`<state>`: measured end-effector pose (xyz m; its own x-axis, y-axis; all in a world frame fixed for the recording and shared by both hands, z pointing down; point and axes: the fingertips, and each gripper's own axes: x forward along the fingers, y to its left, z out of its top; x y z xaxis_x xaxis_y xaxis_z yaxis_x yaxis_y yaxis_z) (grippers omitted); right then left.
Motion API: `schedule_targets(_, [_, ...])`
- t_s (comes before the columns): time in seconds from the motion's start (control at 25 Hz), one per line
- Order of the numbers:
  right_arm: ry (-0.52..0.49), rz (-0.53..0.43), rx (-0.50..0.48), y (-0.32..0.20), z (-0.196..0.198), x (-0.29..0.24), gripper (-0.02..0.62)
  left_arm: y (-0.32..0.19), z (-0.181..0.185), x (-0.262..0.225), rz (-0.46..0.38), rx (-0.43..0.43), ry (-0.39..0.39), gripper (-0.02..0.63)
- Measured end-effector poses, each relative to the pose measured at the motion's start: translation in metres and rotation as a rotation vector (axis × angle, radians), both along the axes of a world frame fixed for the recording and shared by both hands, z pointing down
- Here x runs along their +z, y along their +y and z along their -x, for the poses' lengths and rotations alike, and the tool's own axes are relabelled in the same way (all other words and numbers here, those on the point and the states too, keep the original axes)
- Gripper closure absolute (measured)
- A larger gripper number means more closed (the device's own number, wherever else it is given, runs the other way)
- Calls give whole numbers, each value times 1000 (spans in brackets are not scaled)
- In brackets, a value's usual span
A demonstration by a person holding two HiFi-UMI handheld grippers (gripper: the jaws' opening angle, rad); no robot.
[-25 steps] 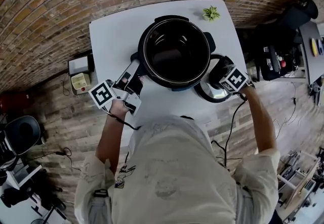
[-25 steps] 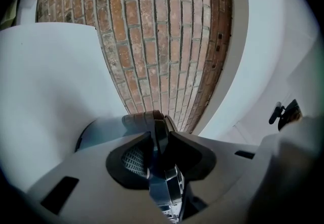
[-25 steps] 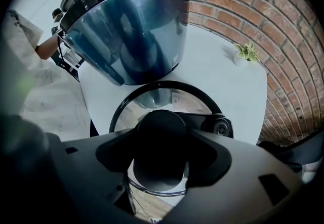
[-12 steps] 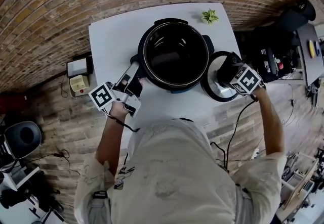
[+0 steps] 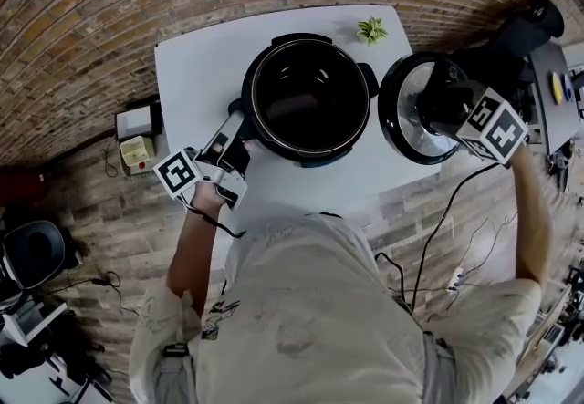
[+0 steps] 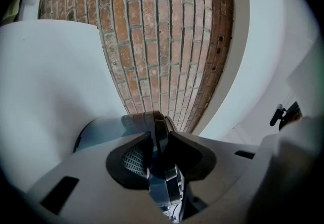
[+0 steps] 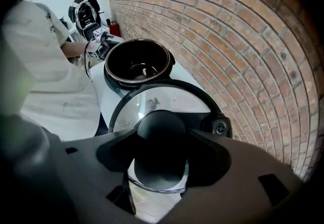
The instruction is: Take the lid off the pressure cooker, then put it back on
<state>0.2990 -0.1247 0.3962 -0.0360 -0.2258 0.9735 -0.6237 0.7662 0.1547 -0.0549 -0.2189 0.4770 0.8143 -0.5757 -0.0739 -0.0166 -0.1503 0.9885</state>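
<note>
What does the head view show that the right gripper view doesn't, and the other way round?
Only the head view shows the little green plant at the table's far edge and the marker cube on the right claw. Only the right gripper view shows that claw's jaws squeezing the lid's black knob up close, plus a person with a backpack far behind. Both show the open pressure cooker, the left claw on its side handle, the glass lid held up beside it, and the brick wall.
</note>
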Motion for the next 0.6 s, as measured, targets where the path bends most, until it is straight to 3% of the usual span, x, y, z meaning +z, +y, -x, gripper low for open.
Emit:
schedule_targets(0.36, [-120,2,-140,-39,72,-51,299,0,0,-1,-1,-9,11,482])
schedule_targets(0.6, [-172,78,-238,-57,144,-45,298,0,-1,-1,1,-16,23,482])
